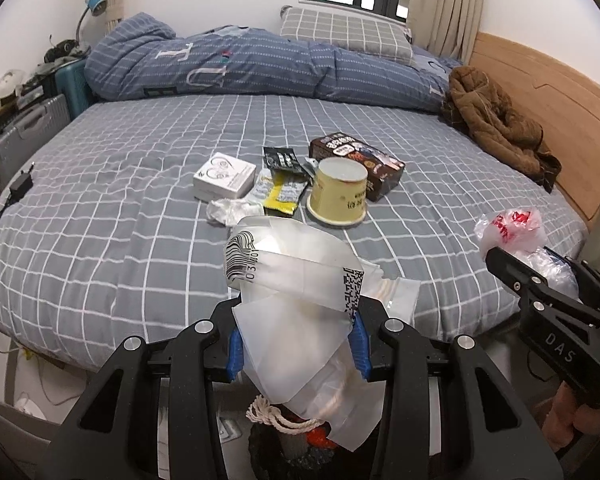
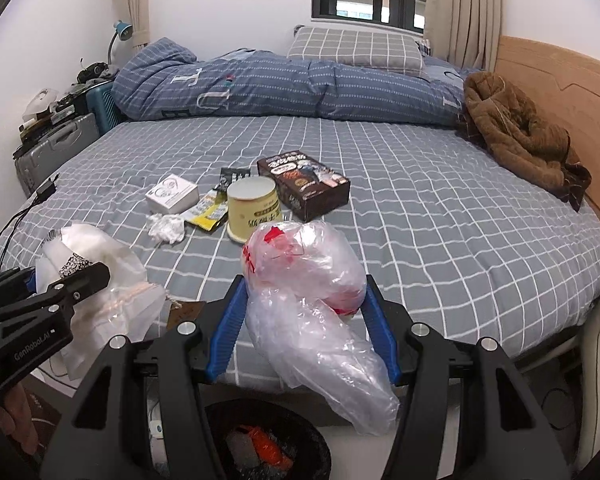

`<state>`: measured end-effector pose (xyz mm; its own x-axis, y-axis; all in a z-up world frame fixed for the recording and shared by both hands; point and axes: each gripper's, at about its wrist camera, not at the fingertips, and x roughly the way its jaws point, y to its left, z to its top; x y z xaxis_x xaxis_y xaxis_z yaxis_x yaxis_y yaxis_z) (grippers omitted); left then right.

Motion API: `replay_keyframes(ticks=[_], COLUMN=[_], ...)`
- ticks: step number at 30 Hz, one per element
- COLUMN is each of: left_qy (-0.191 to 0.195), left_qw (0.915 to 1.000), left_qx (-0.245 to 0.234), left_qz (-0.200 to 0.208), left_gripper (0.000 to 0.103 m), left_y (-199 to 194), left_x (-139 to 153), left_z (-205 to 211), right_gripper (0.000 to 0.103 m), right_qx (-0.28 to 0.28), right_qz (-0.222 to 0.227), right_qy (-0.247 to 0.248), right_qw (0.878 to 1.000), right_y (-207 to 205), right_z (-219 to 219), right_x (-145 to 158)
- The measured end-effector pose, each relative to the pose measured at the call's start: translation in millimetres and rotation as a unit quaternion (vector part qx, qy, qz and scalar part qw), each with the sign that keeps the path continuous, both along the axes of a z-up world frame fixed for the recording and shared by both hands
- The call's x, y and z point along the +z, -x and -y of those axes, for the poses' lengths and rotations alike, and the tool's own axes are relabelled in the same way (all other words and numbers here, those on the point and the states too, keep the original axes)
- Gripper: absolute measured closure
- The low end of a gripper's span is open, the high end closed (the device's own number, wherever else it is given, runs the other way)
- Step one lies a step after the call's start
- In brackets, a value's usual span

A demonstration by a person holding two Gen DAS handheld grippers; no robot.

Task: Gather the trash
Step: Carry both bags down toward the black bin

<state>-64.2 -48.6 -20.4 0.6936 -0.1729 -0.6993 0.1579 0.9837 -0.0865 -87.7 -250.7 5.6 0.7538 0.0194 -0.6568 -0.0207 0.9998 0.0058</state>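
Note:
My left gripper [image 1: 298, 336] is shut on a frosted white plastic bag [image 1: 300, 312] with black barcodes and holds it above a black trash bin [image 1: 288, 452]. My right gripper [image 2: 304, 320] is shut on a clear plastic bag with red print [image 2: 312, 308], above the same bin [image 2: 268, 444], which holds orange and white trash. On the bed lie a yellow paper cup [image 2: 254, 208], a brown snack box [image 2: 304, 184], a white box [image 2: 172, 194], a yellow wrapper [image 2: 208, 212], a black wrapper [image 2: 232, 178] and a crumpled tissue [image 2: 166, 228].
The bed [image 2: 420, 220] has a grey checked sheet, with a blue duvet [image 2: 280, 84] and pillow [image 2: 356, 48] at the back. A brown jacket [image 2: 520, 132] lies by the wooden headboard. Suitcases [image 2: 56, 148] stand at the left. A black charger with cable [image 1: 20, 188] lies on the bed's left edge.

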Motion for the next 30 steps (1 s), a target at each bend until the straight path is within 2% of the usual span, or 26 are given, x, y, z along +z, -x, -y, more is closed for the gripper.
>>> replay_keyframes(ticks=[21,30], left_qy=[-0.015,-0.017], left_qw=[0.9991,0.9972], left_qx=[0.006,0.019], left_qz=[-0.039,-0.071], left_gripper=[0.063,0.063], left_y=[53.9,74.7], left_x=[-33.4,-58.0], left_z=[-8.3,-20.3], right_gripper=[0.048,0.048], right_qx=[-0.013,-0.016], right_qz=[-0.040,-0.083], right_qy=[-0.012,-0.021], right_qw=[0.999,0.996], right_y=[51.0,64.7], right_z=[-2.4,-2.4], right_x=[-30.4,-56.8])
